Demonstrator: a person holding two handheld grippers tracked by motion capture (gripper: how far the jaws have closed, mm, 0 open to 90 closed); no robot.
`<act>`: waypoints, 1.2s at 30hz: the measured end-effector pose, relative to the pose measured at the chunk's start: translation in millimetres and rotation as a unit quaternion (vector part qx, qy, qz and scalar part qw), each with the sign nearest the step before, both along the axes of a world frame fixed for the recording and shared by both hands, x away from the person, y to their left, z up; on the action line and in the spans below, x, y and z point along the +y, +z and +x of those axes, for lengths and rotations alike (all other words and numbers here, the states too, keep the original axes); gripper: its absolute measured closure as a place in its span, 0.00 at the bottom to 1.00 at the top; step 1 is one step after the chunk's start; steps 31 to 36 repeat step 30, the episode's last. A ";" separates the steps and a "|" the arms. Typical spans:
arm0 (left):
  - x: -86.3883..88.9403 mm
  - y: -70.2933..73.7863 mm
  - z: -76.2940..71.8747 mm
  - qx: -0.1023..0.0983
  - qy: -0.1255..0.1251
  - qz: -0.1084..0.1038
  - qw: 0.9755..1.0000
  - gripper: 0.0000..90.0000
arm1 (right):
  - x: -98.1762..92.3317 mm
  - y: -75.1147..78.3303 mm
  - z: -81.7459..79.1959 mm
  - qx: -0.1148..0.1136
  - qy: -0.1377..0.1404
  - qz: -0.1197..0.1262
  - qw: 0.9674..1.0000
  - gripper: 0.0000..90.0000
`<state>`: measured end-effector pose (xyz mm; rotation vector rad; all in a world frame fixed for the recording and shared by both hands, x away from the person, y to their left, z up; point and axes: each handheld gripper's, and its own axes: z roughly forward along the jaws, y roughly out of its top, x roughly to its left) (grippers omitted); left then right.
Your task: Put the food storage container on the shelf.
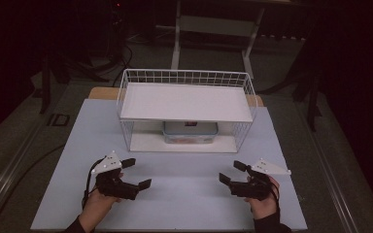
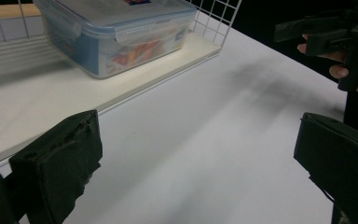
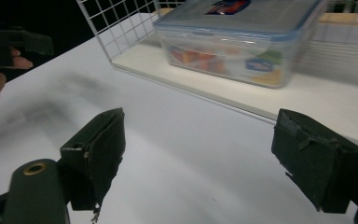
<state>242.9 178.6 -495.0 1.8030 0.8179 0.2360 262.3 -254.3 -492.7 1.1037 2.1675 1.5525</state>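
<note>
A white desk [image 1: 175,194] carries a white wire rack [image 1: 187,109] at its far middle, with a flat upper shelf and a lower board. On that lower board, under the shelf, sits a clear plastic box [image 1: 190,132] with a blue-edged lid and colourful contents; it lies well ahead of both grippers, between their lines of sight. In the left gripper view the box [image 2: 116,35] is up and left of the jaws; in the right gripper view it [image 3: 242,37] is up and right. The left hand-held gripper [image 1: 136,172] rests near the desk's front left, jaws spread and empty. The right hand-held gripper [image 1: 232,172] sits front right, likewise released, gripping nothing
</note>
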 end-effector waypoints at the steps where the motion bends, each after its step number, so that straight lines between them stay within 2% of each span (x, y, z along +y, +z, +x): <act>1: 0.8 0.0 -0.9 -0.001 -0.001 -0.003 1.000 0.01 | -3.9 0.2 -1.9 -0.002 -0.003 0.000 1.000 0.19; 8: 10.6 -0.4 -8.5 -0.005 0.000 -0.006 1.000 0.01 | -22.9 -1.9 -12.8 -0.001 -0.018 -0.015 1.000 0.19; 17: 24.2 -3.5 -16.8 0.000 0.010 -0.010 1.000 0.01 | -46.1 -7.8 -22.5 0.018 -0.044 -0.009 0.999 0.19; 21: 28.0 -5.7 -19.0 0.001 0.015 -0.010 1.000 0.01 | -47.8 -10.9 -22.8 0.027 -0.041 -0.013 0.999 0.19; 25: 27.3 -5.8 -19.6 -0.001 0.015 -0.010 1.000 0.01 | -45.0 -10.8 -22.9 0.023 -0.034 -0.019 0.999 0.19; 36: 26.6 -5.8 -19.4 -0.002 0.012 -0.011 1.000 0.01 | -45.1 -11.0 -22.6 0.024 -0.034 -0.015 0.999 0.19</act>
